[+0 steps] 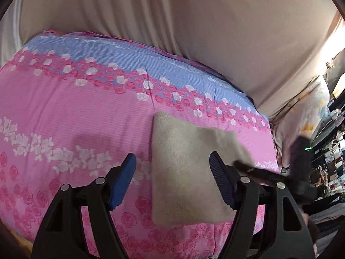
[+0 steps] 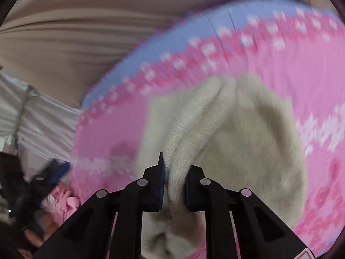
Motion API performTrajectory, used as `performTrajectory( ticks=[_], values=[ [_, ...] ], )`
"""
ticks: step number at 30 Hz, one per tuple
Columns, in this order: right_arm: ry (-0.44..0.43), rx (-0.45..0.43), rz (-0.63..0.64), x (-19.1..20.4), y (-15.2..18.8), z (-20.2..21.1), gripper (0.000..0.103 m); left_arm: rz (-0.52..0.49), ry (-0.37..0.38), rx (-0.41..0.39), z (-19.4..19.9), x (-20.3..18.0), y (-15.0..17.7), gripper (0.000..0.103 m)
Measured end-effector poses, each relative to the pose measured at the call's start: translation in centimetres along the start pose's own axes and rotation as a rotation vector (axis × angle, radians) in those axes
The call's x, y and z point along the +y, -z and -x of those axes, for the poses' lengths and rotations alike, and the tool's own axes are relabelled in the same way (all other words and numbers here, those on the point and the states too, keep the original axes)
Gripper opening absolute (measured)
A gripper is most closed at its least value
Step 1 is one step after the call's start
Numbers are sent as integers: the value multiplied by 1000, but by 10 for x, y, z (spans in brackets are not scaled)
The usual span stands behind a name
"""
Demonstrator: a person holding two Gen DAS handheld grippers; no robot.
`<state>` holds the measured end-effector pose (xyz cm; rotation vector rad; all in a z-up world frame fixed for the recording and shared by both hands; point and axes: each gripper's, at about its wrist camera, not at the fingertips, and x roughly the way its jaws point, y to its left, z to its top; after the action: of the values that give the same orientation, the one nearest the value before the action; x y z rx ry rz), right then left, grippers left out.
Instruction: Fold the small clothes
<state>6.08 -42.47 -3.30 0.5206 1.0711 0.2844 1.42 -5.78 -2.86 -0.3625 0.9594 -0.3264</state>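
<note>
A small beige knit garment (image 1: 185,168) lies on the pink floral bedspread (image 1: 64,112). My left gripper (image 1: 172,161) is open and empty, hovering above the garment's left part, its blue pads (image 1: 127,172) spread wide. My right gripper (image 2: 174,172) is shut on a ribbed edge of the beige garment (image 2: 248,142) and lifts that edge, so the cloth bulges up in front of it. The right wrist view is blurred by motion. The right gripper's arm shows blurred in the left wrist view (image 1: 299,161) at the garment's right side.
The bedspread has a blue band with roses (image 1: 151,64) along its far side. A beige curtain (image 1: 194,21) hangs behind the bed. Cluttered shelves (image 1: 330,151) stand at the right. A pale pillow (image 1: 306,112) lies at the bed's right end.
</note>
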Motion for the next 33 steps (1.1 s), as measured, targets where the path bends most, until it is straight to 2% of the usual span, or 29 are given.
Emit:
performTrajectory(
  ticks=[2,3,5,6,7,11,13,15,16,17,19,20,21,23,24,26,29,33],
  values=[
    [44,-19,19,-9,2,15,13,5,8,-12,4,-1,1,68],
    [138,4,32,-25,8,10,13,5,7,-12,4,0,2,68],
    [251,109,-11,-70,24,-21,13,4,17,2,2,-2,6,68],
    [289,164,-51,-93,35,-39,13,2,20,12,0,-4,9,68],
    [299,183,-71,-103,41,-46,14,-3,24,23,-4,-7,11,68],
    [215,70,-85,-80,33,-20,14,-13,32,62,-15,-15,17,68],
    [213,26,-67,-72,28,-10,14,-12,44,75,-21,-19,19,69],
    [263,61,-46,-82,32,-25,16,-15,51,94,-29,-24,22,69],
    [314,135,-42,-94,37,-45,19,-19,56,102,-33,-27,24,69],
    [319,160,-55,-101,42,-53,20,-23,56,110,-38,-29,26,69],
    [306,120,-68,-93,42,-35,23,-33,54,141,-48,-35,29,69],
    [337,88,-50,-84,38,-23,26,-38,56,158,-53,-37,30,73],
    [365,52,-31,-77,35,-12,31,-38,53,165,-56,-38,31,76],
    [385,11,-3,-73,28,-1,65,-7,52,172,-68,-34,33,80],
    [394,11,8,-76,24,-2,68,8,55,180,-74,-31,34,80],
    [401,82,3,-91,19,-17,73,52,61,223,-95,-23,35,80],
    [342,178,-58,-118,24,-40,73,105,48,284,-128,-13,39,80],
    [246,204,-156,-140,33,-54,73,150,51,341,-159,-7,48,80]
  ],
)
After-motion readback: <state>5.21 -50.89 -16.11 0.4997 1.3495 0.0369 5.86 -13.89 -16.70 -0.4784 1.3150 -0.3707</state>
